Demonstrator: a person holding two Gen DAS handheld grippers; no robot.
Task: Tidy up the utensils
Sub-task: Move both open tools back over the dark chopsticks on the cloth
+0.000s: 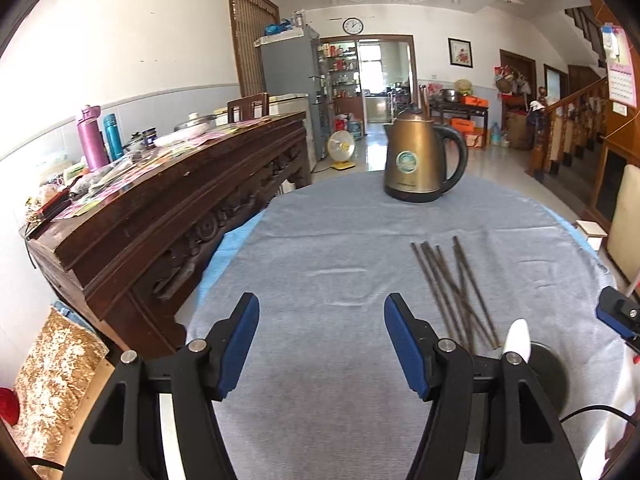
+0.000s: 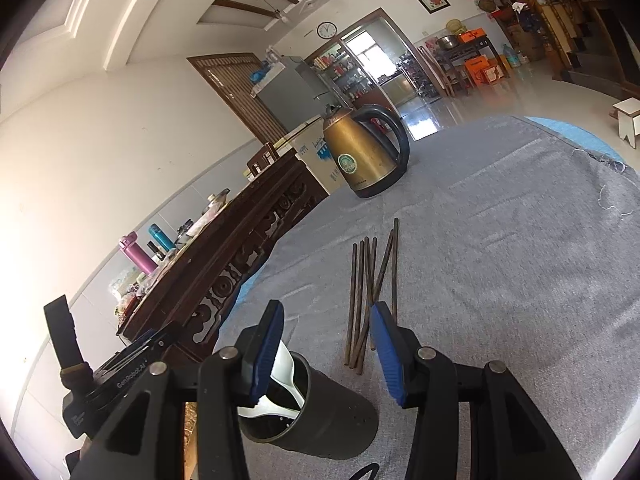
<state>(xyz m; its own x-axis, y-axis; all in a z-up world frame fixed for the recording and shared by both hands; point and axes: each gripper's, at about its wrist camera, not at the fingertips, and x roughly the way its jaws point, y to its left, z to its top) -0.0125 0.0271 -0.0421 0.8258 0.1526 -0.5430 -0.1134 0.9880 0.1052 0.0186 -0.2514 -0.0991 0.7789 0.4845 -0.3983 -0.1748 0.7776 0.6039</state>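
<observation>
We see the chopsticks [image 1: 456, 292] lying loose on the grey cloth [image 1: 320, 248] of the round table, their long axes running roughly from 6 toward 12 o'clock in the right wrist view, toward the kettle [image 1: 420, 160]; two cross the others at a slant. In the left wrist view they sit at about 3 o'clock from our left gripper [image 1: 322, 344], fanned toward 11 o'clock.

The right wrist view shows a dark holder cup [image 2: 320, 416] with a white spoon [image 2: 286, 376] leaning in it, just beside the chopsticks' near ends; the left wrist view gives only the cup's rim and the spoon's tip.

Our left gripper stands spread over bare cloth, nothing between its pads. Our right gripper [image 2: 324, 352] is also spread, holding nothing; its left finger hides part of the spoon and its right finger covers some chopstick ends.

A carved wooden cabinet [image 1: 160, 216] stands at 9 o'clock, cluttered with bottles.
</observation>
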